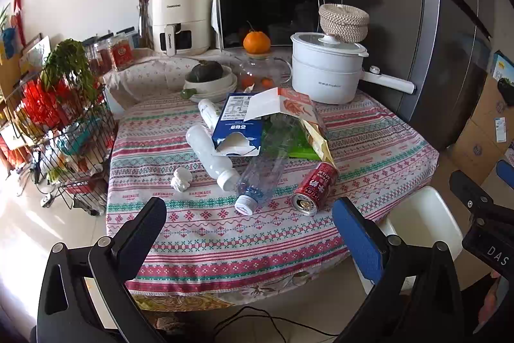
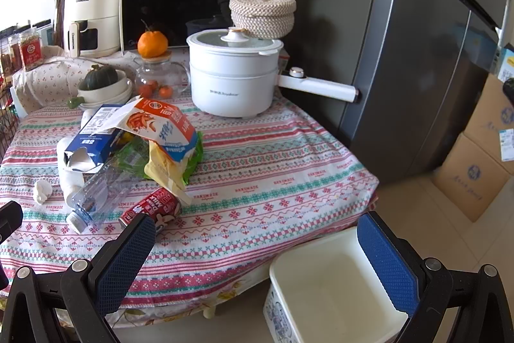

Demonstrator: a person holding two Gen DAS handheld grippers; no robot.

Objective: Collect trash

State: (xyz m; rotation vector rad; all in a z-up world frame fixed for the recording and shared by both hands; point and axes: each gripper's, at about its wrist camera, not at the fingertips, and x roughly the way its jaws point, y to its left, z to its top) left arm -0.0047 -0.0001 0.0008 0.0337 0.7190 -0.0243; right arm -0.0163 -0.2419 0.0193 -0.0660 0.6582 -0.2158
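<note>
1. The left hand-held gripper (image 1: 249,216) hovers with jaws apart, holding nothing, before the red drink can (image 1: 314,188) and clear plastic bottle (image 1: 260,179) on the tabletop (image 1: 385,156).
2. The right hand-held gripper (image 2: 257,233), likewise parted, alone shows inside the white bin (image 2: 334,285) beside the tabletop.

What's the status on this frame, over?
Left gripper and right gripper open, empty. Red can, clear bottle on the table. Bin empty beside it. Nothing in the way.
</note>
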